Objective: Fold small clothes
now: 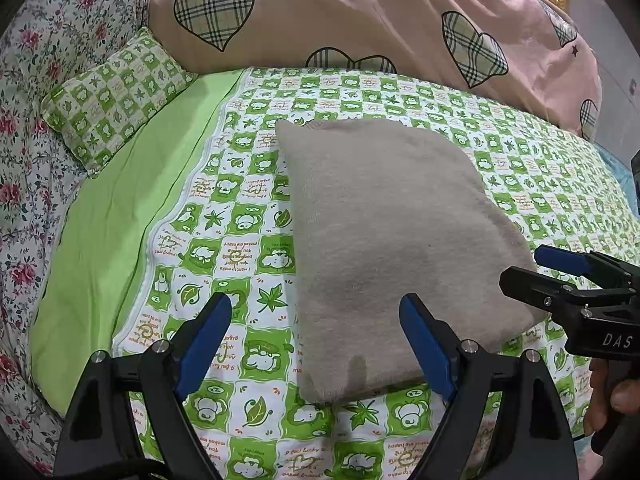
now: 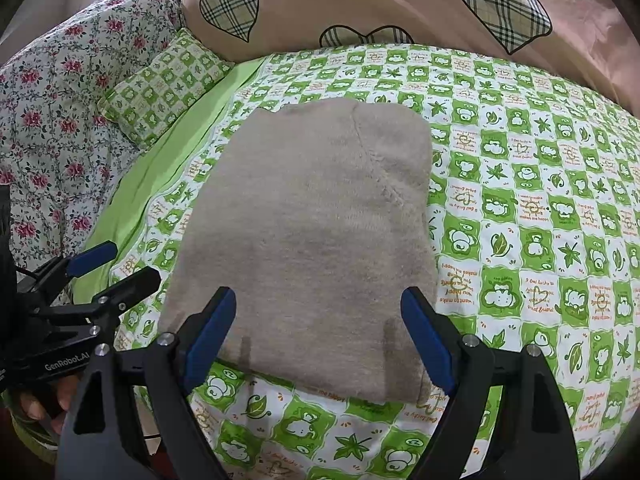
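A beige knitted garment [image 1: 392,240] lies folded in a flat rectangle on the green-and-white checked bedsheet [image 1: 224,240]. It also shows in the right wrist view [image 2: 316,240]. My left gripper [image 1: 316,344] is open and empty, hovering above the garment's near left corner. My right gripper [image 2: 320,336] is open and empty over the garment's near edge. The right gripper also shows at the right of the left wrist view [image 1: 532,268], and the left gripper at the left of the right wrist view [image 2: 116,264]. Neither touches the cloth.
A pink quilt with plaid hearts [image 1: 360,20] is piled at the back of the bed. A small green checked pillow [image 1: 116,100] and a floral quilt [image 1: 28,160] lie at the left. A plain green sheet strip [image 1: 120,220] runs along the left.
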A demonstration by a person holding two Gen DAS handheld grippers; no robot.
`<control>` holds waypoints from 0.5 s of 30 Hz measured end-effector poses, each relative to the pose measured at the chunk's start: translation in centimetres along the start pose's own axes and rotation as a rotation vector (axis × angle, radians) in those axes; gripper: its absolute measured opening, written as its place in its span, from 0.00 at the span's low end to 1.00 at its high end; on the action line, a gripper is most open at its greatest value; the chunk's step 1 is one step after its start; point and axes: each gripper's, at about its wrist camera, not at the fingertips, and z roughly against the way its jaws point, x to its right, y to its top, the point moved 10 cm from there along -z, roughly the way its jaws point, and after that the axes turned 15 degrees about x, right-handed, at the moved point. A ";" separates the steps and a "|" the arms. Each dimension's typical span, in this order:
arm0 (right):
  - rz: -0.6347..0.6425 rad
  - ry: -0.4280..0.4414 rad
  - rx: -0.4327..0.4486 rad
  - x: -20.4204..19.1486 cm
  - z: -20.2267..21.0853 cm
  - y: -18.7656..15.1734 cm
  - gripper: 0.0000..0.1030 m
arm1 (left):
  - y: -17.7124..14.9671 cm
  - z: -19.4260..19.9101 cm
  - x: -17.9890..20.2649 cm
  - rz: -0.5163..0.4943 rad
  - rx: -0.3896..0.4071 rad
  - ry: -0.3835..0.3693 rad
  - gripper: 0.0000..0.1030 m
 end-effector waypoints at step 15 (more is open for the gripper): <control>0.000 0.002 0.002 0.1 0.0 0.1 0.82 | 0.2 0.0 -0.1 -0.003 0.002 -0.002 0.84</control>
